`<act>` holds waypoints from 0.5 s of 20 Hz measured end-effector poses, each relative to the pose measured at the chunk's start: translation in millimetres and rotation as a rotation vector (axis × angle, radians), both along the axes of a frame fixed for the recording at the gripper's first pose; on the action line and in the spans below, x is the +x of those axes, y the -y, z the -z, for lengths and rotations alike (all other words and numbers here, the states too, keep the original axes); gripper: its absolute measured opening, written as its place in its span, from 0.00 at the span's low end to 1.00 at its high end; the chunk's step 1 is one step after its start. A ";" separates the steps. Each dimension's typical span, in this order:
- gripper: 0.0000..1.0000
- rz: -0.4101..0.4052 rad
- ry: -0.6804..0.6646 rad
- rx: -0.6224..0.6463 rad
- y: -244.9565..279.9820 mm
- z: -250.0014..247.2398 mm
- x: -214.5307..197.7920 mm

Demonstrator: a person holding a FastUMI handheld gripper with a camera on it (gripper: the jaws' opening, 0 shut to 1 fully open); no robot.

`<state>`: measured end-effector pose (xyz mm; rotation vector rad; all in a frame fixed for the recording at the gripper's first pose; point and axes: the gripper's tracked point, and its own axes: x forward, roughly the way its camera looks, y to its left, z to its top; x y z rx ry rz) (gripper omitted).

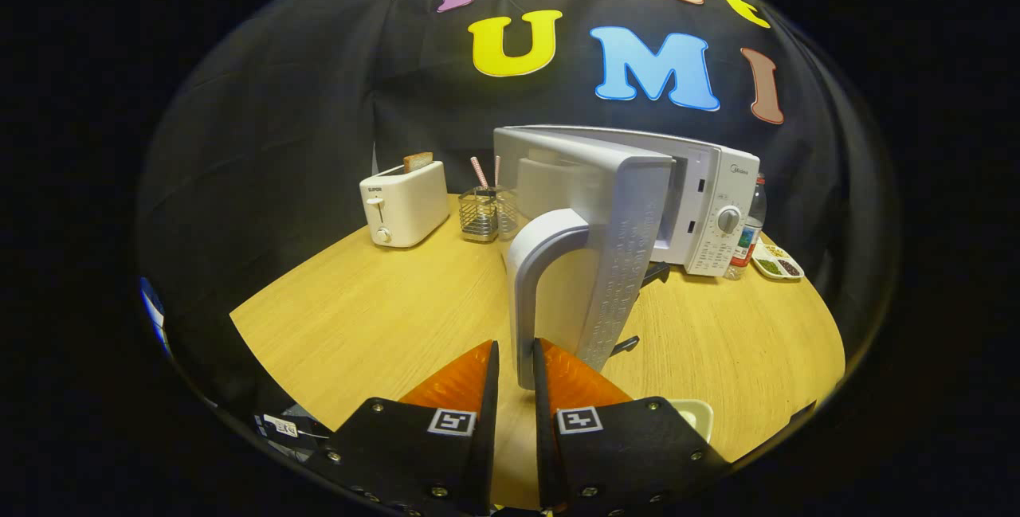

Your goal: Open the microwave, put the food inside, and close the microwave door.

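Gripper view: gripper (516, 366) closed on the lower end of the door handle (535, 294), both fingers pressing it. Microwave (709, 206) on the wooden table (358, 318), door (606, 254) swung well open toward the camera. Opening step nearly done (judging by the angle). Next: release, then fetch the food, possibly on the pale dish (695, 413) just right of the fingers.
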<state>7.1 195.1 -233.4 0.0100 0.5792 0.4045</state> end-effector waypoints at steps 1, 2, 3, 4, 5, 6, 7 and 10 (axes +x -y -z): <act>0.23 0.000 -0.001 0.004 -7.7 -0.6 -2.8; 0.23 -0.002 -0.002 0.008 -15.1 -1.9 -5.0; 0.23 -0.006 -0.002 0.012 -23.4 -2.0 -7.8; 0.23 -0.012 0.001 0.014 -31.5 -3.2 -11.4; 0.23 -0.020 0.005 0.015 -39.6 -3.9 -13.5; 0.23 -0.026 0.008 0.016 -47.0 -4.9 -16.7; 0.23 -0.035 0.011 0.018 -55.2 -4.7 -20.9; 0.23 -0.058 0.016 0.037 -78.8 -7.0 -23.8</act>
